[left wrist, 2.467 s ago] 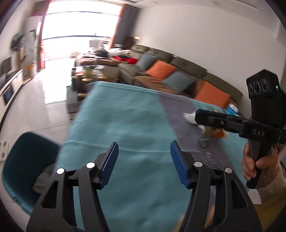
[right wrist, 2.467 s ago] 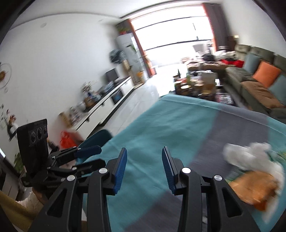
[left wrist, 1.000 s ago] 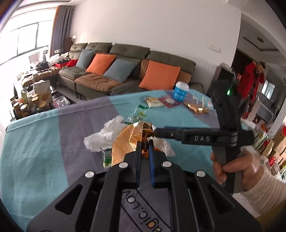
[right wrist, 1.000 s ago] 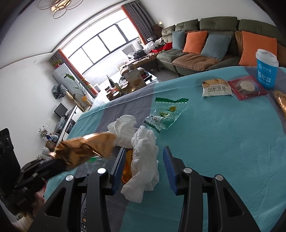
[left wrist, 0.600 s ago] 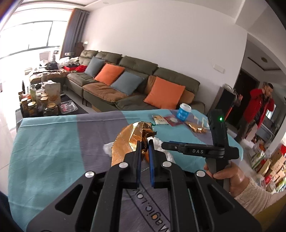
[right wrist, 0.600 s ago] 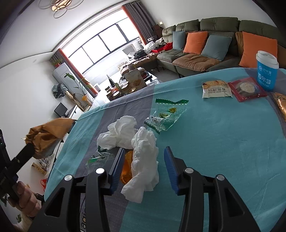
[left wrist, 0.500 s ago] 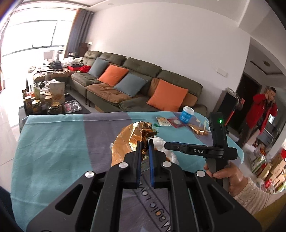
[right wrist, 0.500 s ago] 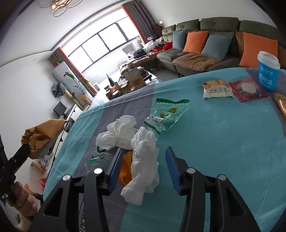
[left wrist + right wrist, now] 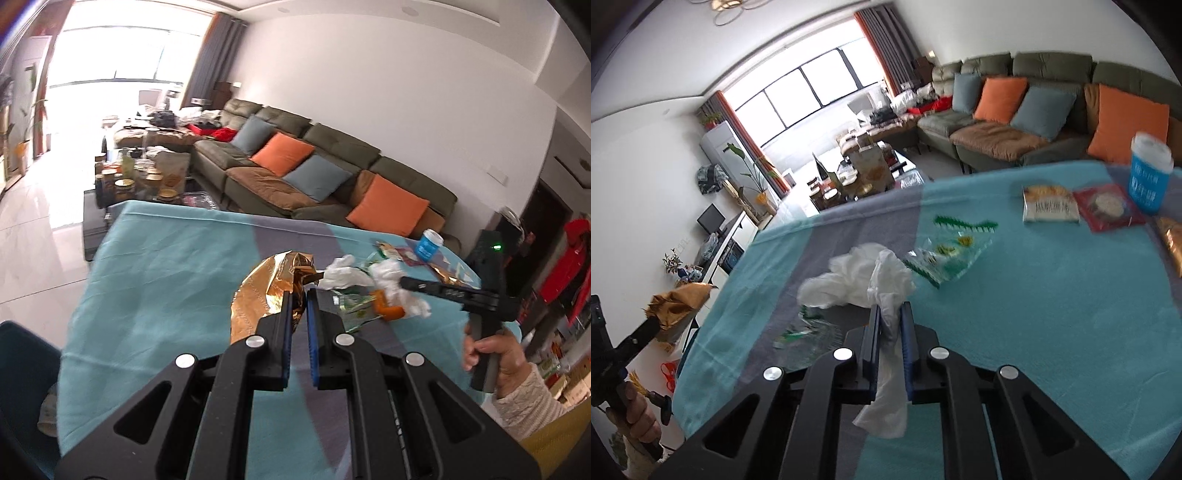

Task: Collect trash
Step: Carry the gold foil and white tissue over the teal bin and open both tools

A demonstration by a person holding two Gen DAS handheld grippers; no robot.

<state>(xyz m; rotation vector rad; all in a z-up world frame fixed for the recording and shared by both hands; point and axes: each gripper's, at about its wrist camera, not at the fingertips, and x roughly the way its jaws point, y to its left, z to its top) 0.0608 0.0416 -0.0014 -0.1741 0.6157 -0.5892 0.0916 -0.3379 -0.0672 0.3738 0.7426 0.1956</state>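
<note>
The left wrist view alone shows a dark teal bin (image 9: pixel 22 373) at the counter's near left corner and a person's hand (image 9: pixel 495 354) on the right tool's handle. The right wrist view alone shows three flat packets at the far right of the counter (image 9: pixel 1052 314): a pale snack packet (image 9: pixel 1050 209), a red packet (image 9: pixel 1108 207) touching it, and part of a gold packet (image 9: pixel 1172 240) at the frame edge. The blue cup (image 9: pixel 1150 175) appears in both views, just beyond the red packet.

Left tool (image 9: pixel 300 295): jaws closed tight on a crumpled gold foil wrapper (image 9: pixel 266 291), held clear of the counter, on the bin side of the litter pile.

Right tool (image 9: pixel 891 314): jaws have just been closing and now pinch a white tissue (image 9: pixel 886 284), one end of which hangs loose between the tool's arms. Whether the tissue is lifted off the counter cannot be told.

Count on the counter: two white tissues, the second tissue (image 9: pixel 838 282) touching the gripped one; two clear green-printed wrappers, wrapper one (image 9: pixel 945 256) just beyond the tissues, wrapper two (image 9: pixel 805 336) just beside the right tool; one orange scrap (image 9: pixel 388 308), seen only from the left wrist view, under the tissues.
</note>
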